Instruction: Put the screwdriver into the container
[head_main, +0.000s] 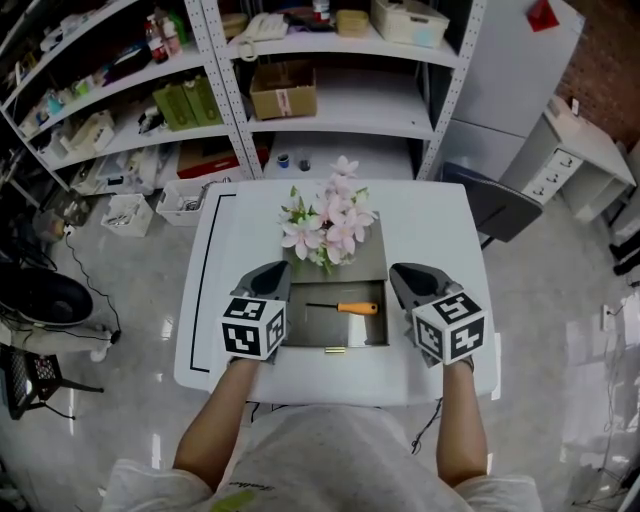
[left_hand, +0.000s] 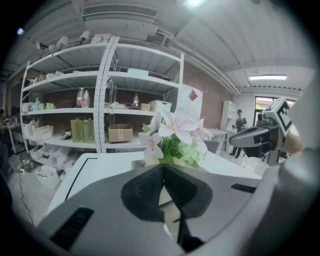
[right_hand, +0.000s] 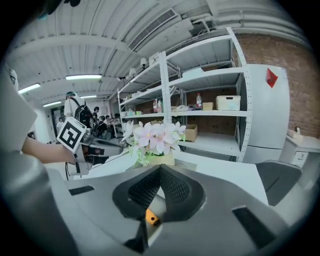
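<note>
Grippers: two, the left gripper (head_main: 281, 272) and the right gripper (head_main: 403, 274). Screwdriver (head_main: 343, 307): one, orange handle. Container (head_main: 310, 330): one, a grey tray. Flower bunch (head_main: 328, 222): one; blooms too crowded to count. Small brass-coloured piece (head_main: 334, 350): one. Table (head_main: 430, 225): one, white. On the shelves behind: one cardboard box (head_main: 283, 90) and two green cartons (head_main: 203, 98). Chair (head_main: 497, 207): one.

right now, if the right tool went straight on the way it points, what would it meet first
Probably the pink flowers: they sit dead ahead of the right tool, just beyond its closed tips, though depth is unclear.
</note>
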